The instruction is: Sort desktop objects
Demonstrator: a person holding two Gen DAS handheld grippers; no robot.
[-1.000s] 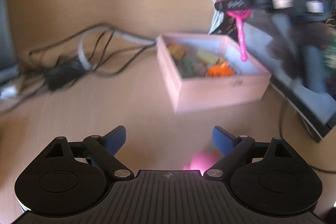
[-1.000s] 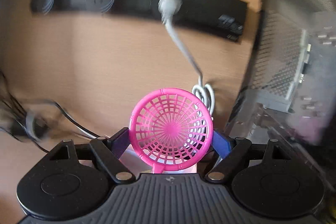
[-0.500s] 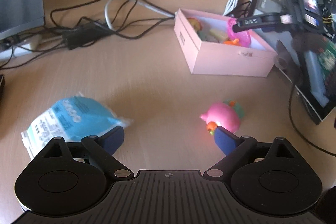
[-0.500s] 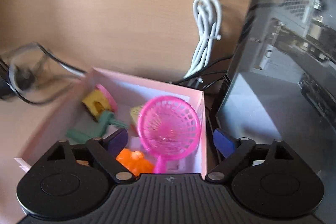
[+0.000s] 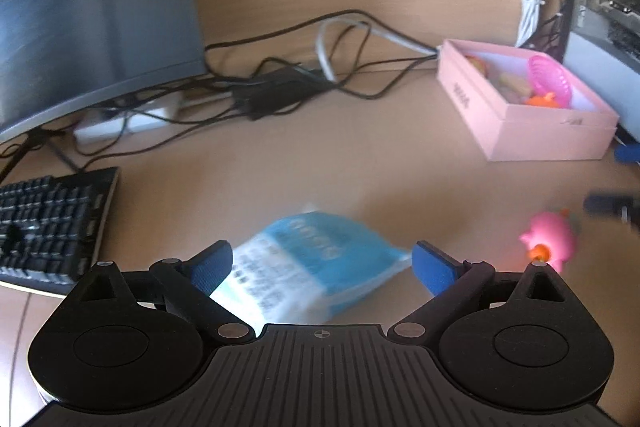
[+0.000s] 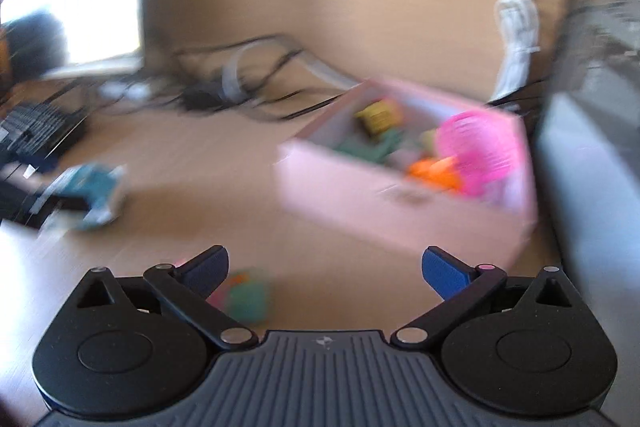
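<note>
Pink sieve [image 6: 478, 151] now lies in the pink box [image 6: 384, 203], released. Right gripper [image 6: 324, 267] backing off, fingers opening, nothing between them. Left gripper [image 5: 322, 267] opening over the blue packet [image 5: 308, 267] (untouched, on the surface). Packet likely next.

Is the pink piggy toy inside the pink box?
No, the pink piggy toy lies on the bare desk, well apart from the pink box, which holds other toys.

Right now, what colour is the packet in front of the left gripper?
Light blue and white packet with printed text; clearest in the left wrist view.
</note>
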